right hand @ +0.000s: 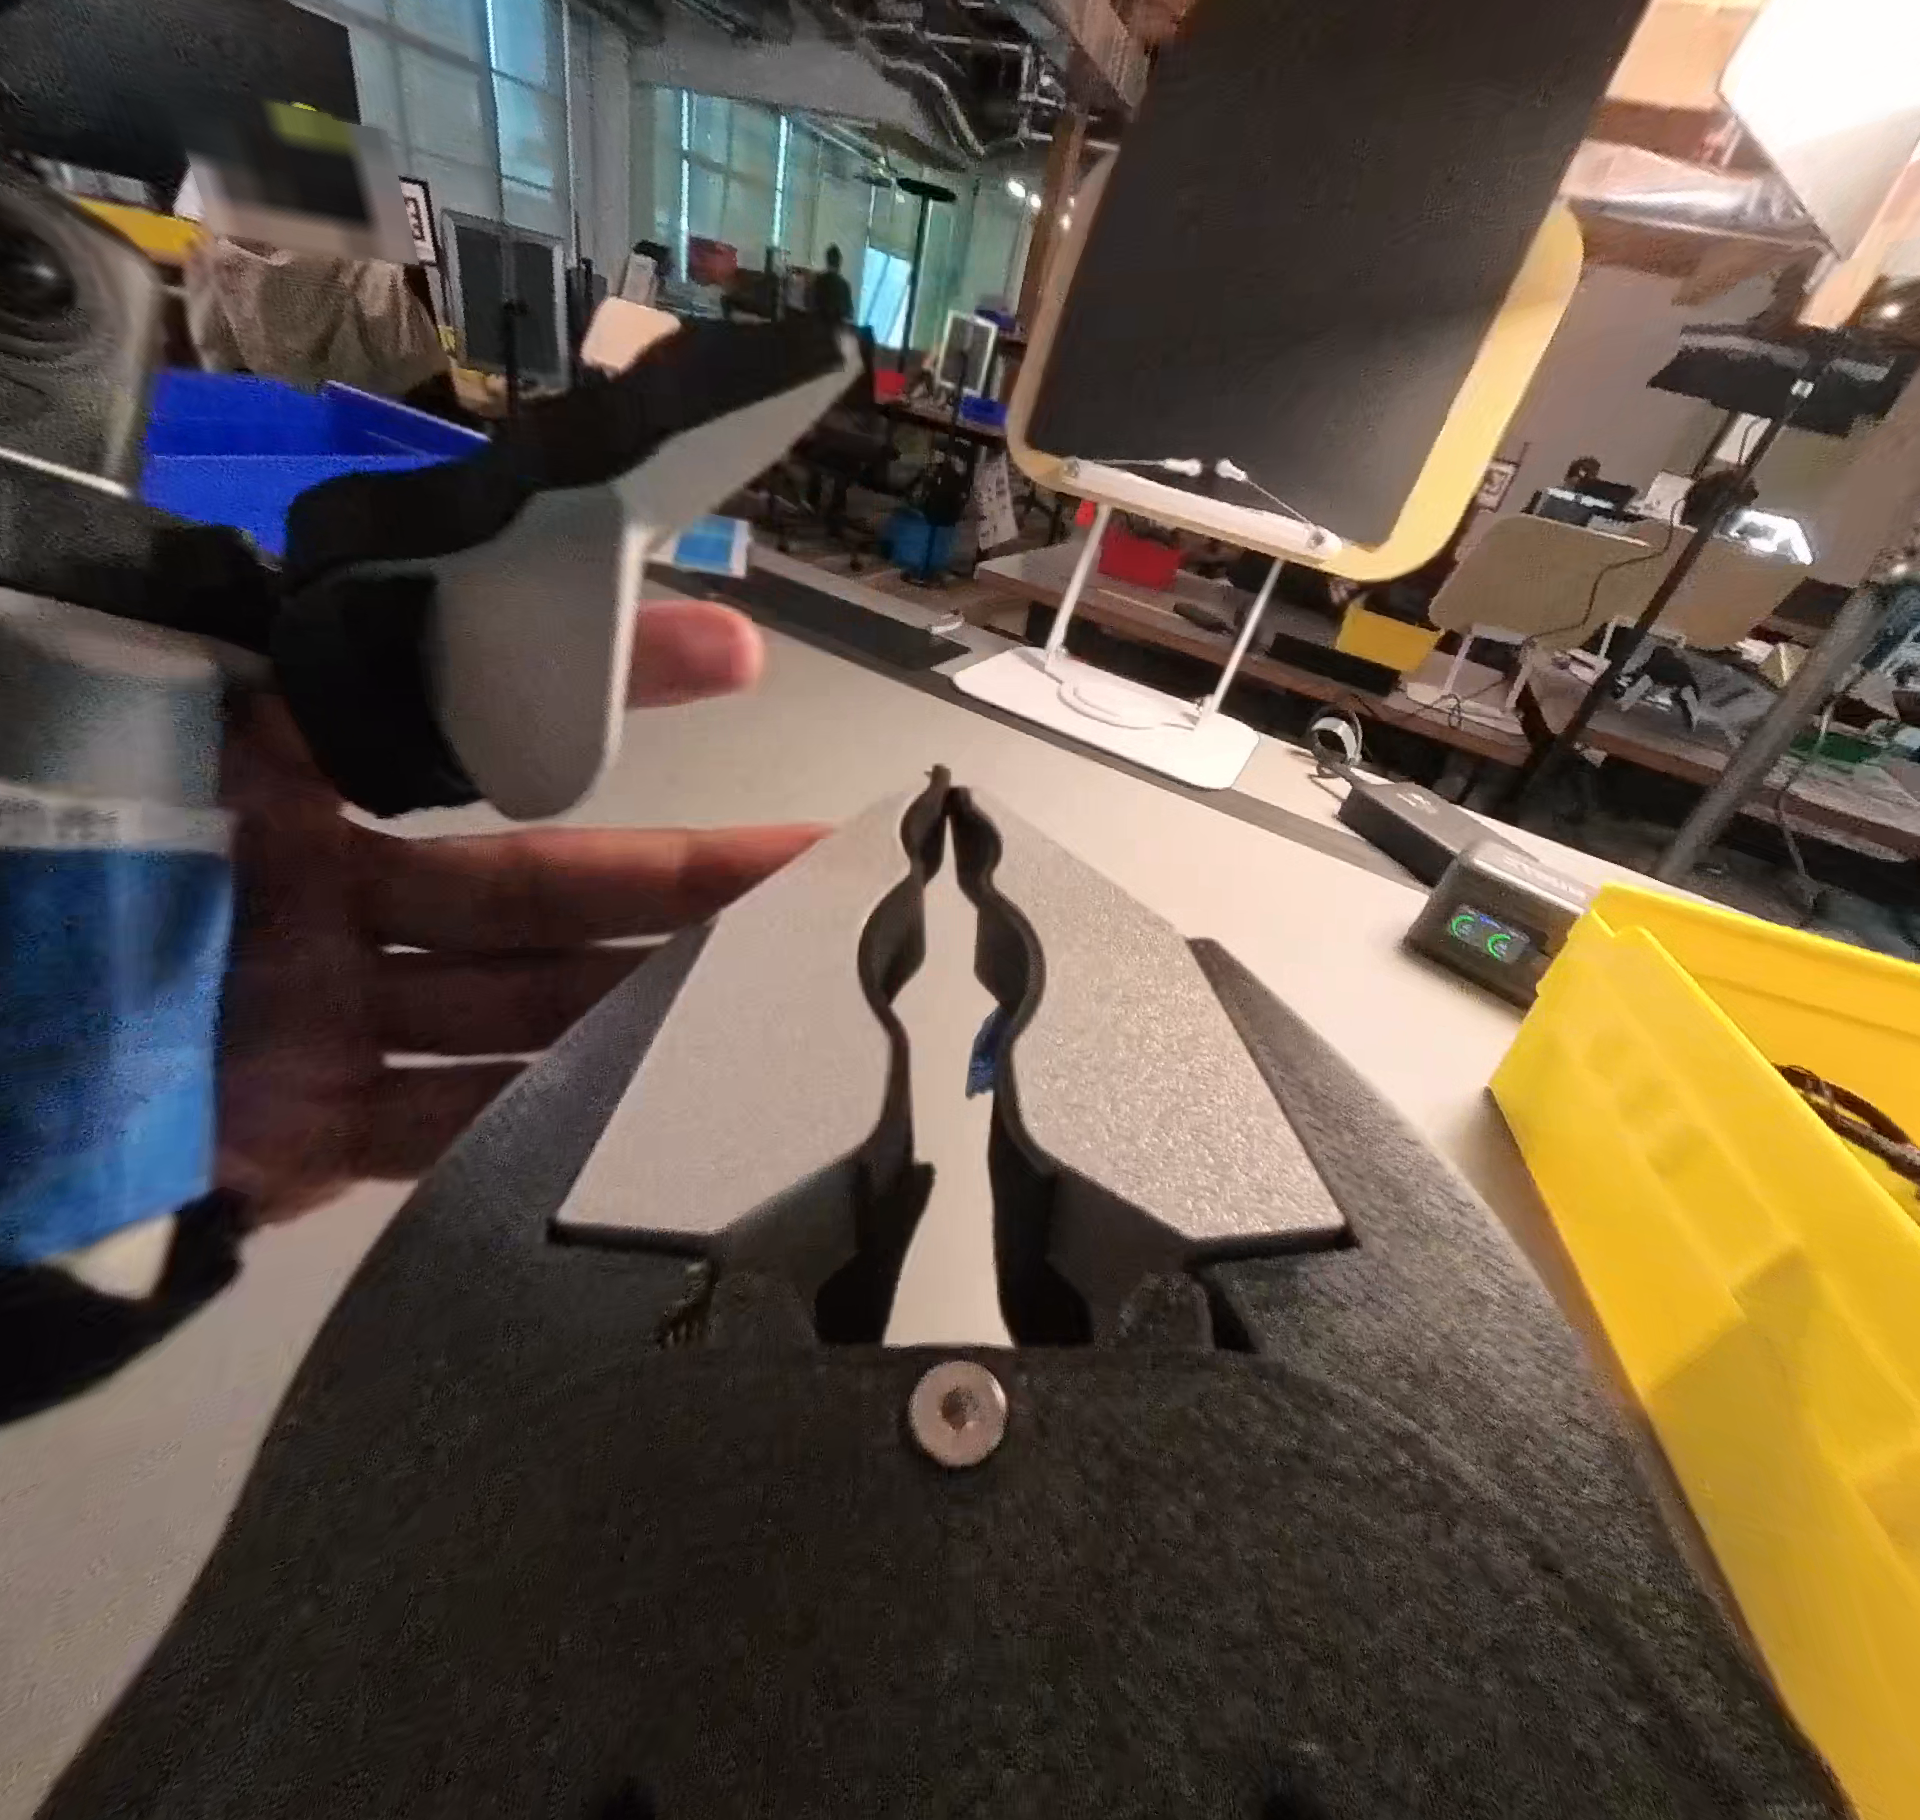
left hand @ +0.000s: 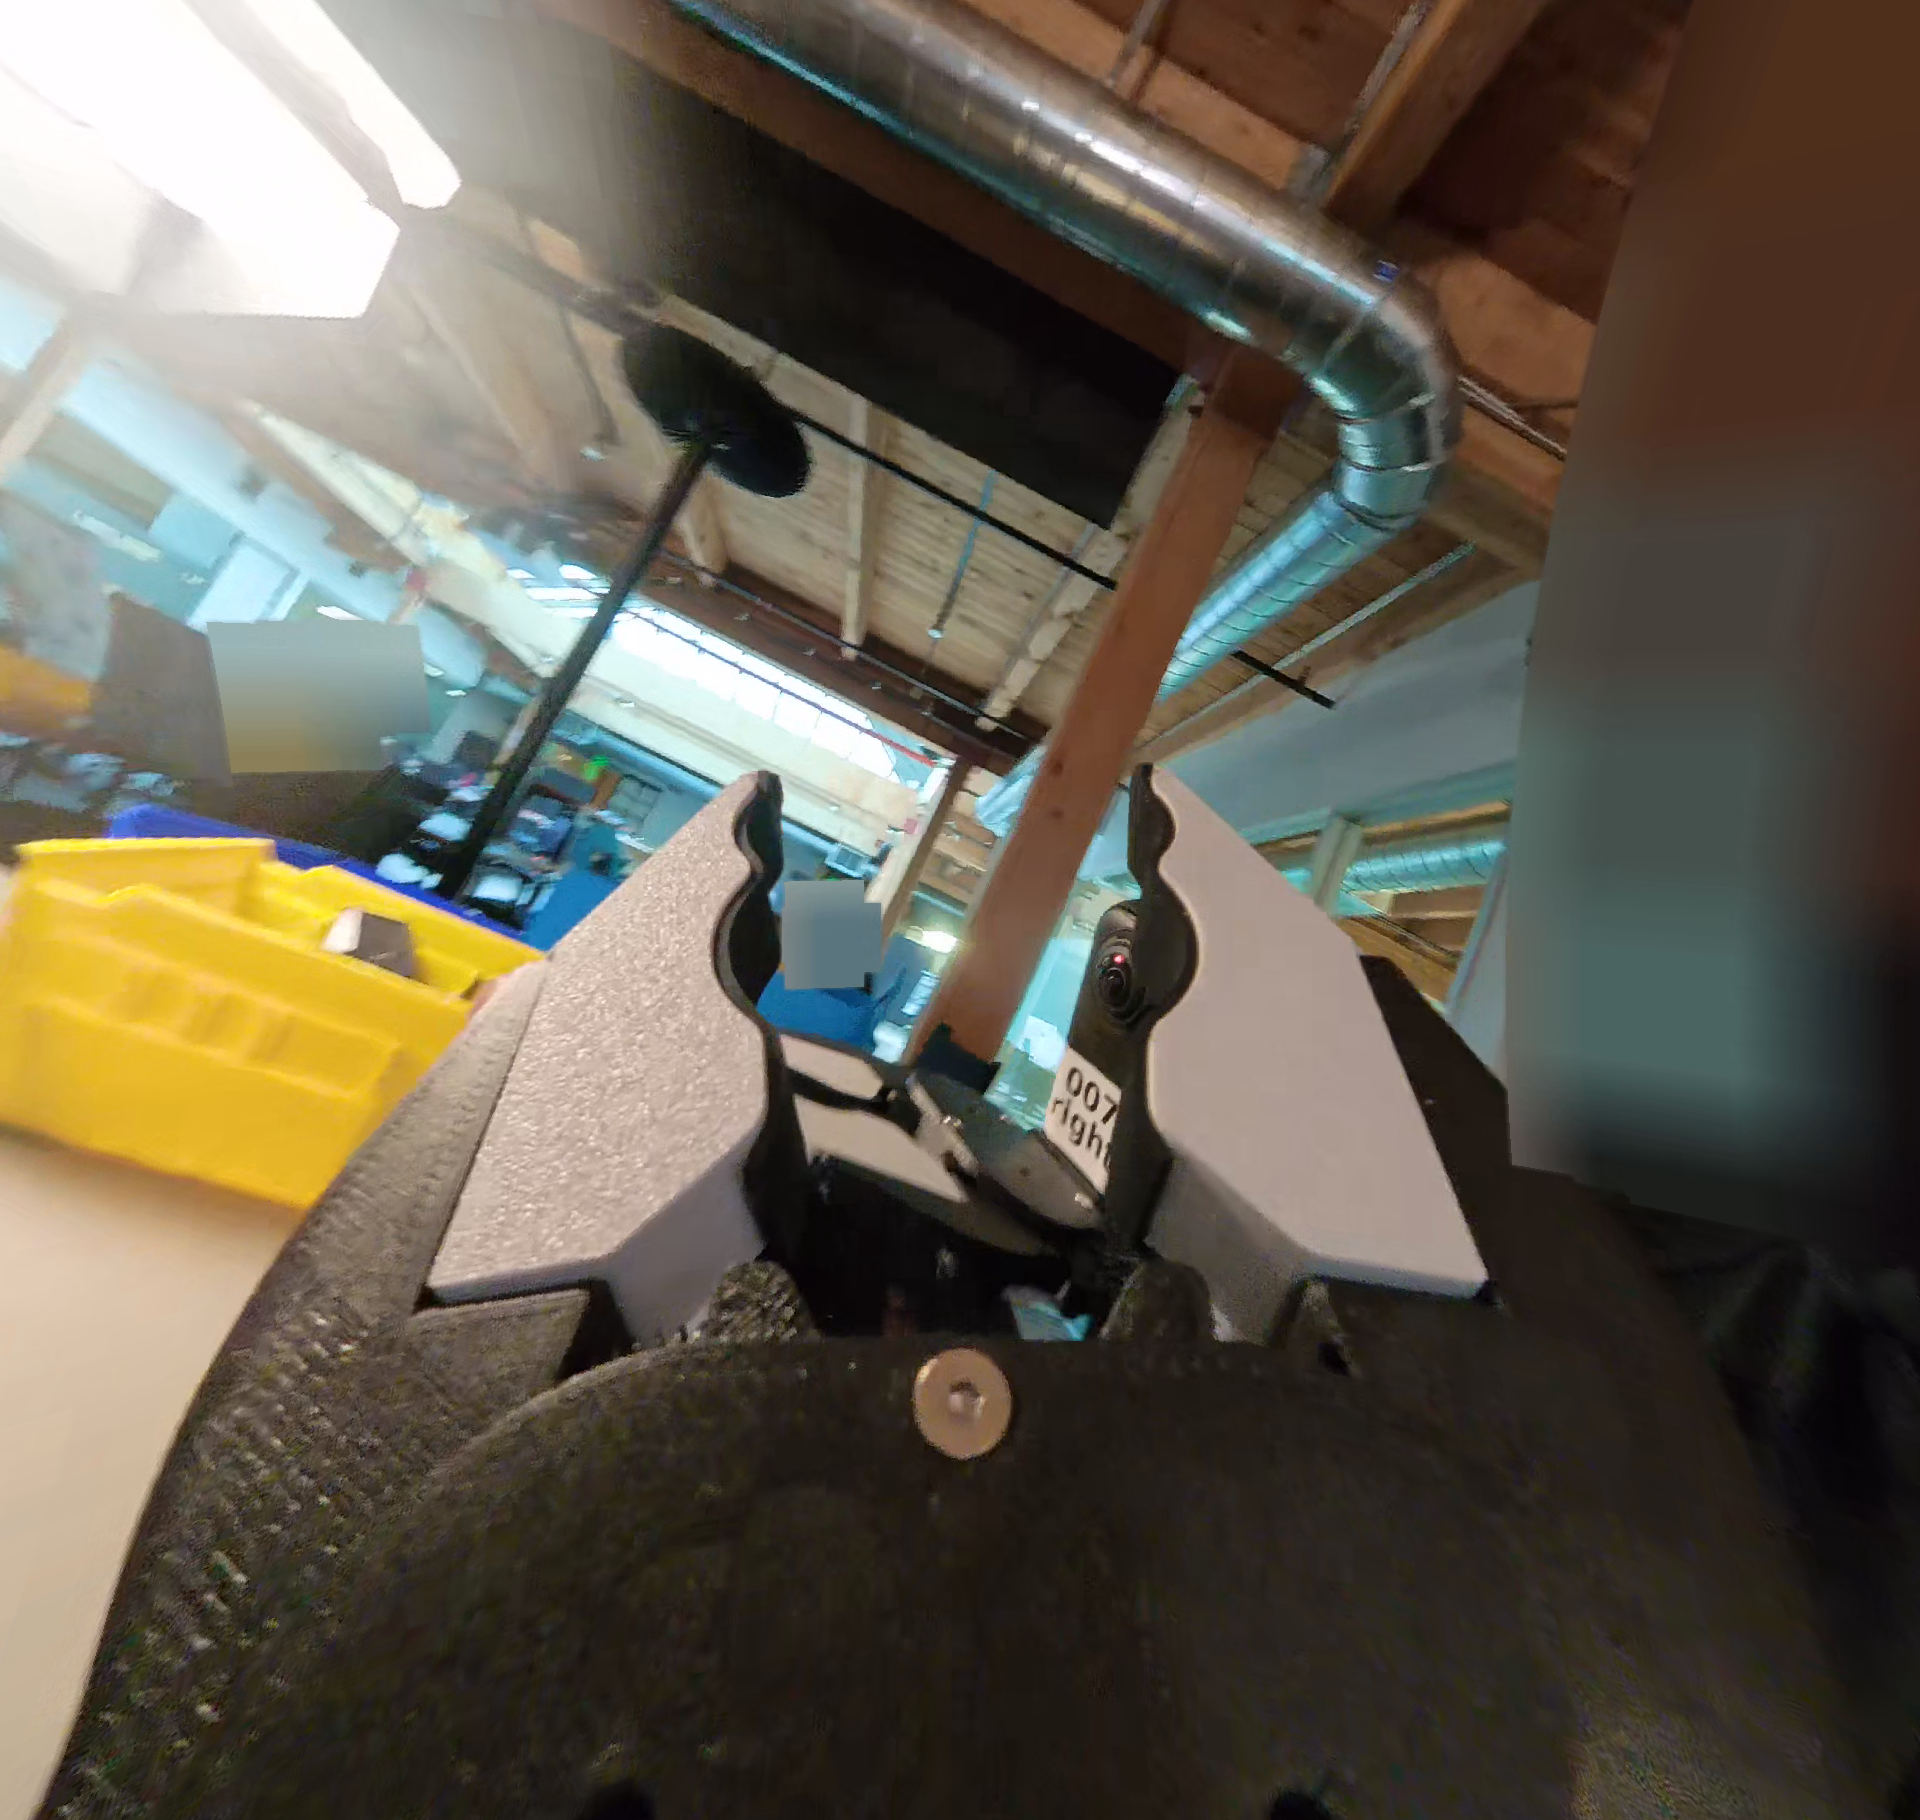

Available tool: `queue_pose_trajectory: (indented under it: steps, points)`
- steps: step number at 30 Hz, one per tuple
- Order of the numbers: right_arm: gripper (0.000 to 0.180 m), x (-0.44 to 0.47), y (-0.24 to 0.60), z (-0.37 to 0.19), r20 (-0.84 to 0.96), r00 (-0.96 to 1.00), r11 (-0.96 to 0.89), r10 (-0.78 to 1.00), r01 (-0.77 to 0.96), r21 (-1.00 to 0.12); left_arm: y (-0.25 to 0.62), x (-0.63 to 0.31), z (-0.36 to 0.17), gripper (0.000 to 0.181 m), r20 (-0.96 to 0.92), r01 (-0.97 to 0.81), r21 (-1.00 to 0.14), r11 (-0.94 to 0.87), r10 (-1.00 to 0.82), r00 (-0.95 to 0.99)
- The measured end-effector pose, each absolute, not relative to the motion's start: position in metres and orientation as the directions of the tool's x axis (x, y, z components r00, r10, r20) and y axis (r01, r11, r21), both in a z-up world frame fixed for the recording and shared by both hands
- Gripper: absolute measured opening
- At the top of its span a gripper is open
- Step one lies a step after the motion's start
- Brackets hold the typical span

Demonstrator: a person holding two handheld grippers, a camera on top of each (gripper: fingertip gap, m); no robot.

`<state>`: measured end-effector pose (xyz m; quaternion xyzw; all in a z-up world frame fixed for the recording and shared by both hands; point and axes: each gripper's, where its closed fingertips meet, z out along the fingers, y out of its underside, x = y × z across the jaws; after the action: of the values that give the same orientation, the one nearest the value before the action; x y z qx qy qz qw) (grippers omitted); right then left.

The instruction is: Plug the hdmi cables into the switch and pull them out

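My left gripper [left hand: 956, 783] is open and empty and points steeply up at the ceiling. Between its fingers I see the right gripper's camera [left hand: 1117, 970] close behind. My right gripper [right hand: 948, 783] is shut with its tips touching and holds nothing, low over the grey table [right hand: 1039, 731]. In the right wrist view a hand [right hand: 468, 939] holds the left gripper, whose grey fingers [right hand: 717, 461] are blurred at left. A dark braided cable [right hand: 1865, 1136] lies in a yellow bin [right hand: 1714, 1251] at right. A small dark box with two green lights [right hand: 1496, 929] sits beyond the bin.
A yellow bin [left hand: 208, 1022] with a small dark object [left hand: 374, 939] stands left of the left gripper. A black panel on a white stand [right hand: 1299, 232] stands at the table's far side, with a flat black box [right hand: 1413, 825] to its right. A blue bin [right hand: 270, 451] is at far left.
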<state>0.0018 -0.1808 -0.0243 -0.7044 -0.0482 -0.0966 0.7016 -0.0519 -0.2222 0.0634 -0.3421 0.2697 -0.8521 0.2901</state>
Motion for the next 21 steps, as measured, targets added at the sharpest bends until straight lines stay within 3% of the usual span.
queue_pose_trajectory:
  steps: [1,4,7,9,12,16,21]
  points:
    - [0.001,0.012,-0.183,-0.028,0.191,0.979,-0.029,-0.071,0.189,-0.981,-0.208,-0.053,0.056,0.067,0.458,0.317,-0.665,-0.676,-0.704,-0.542]
    - [0.001,0.043,-0.198,-0.040,0.142,0.987,-0.063,-0.080,0.137,-0.989,-0.154,-0.070,0.023,0.065,0.479,0.329,-0.782,-0.530,-0.848,-0.227]
    - [0.001,0.072,-0.223,-0.049,0.145,0.981,-0.092,-0.130,0.134,-0.987,-0.090,-0.120,-0.013,0.062,0.364,0.236,-0.918,-0.319,-0.913,0.182]
    - [0.006,0.094,-0.244,-0.045,0.181,0.959,-0.099,-0.217,0.162,-0.982,-0.043,-0.177,-0.028,0.064,0.259,0.153,-0.965,-0.211,-0.846,0.467]
    - [0.035,0.134,-0.278,-0.036,0.258,0.892,-0.151,-0.371,0.216,-0.965,0.011,-0.279,-0.034,0.066,0.137,0.060,-0.988,-0.146,-0.607,0.783]
    - [0.076,0.184,-0.312,-0.039,0.263,0.837,-0.271,-0.480,0.144,-0.952,0.052,-0.368,-0.059,0.083,-0.006,-0.103,-0.962,-0.251,-0.359,0.933]
    - [0.101,0.212,-0.317,-0.092,0.160,0.887,-0.439,-0.432,-0.052,-0.897,0.080,-0.378,-0.094,0.081,-0.099,-0.230,-0.911,-0.342,-0.362,0.927]
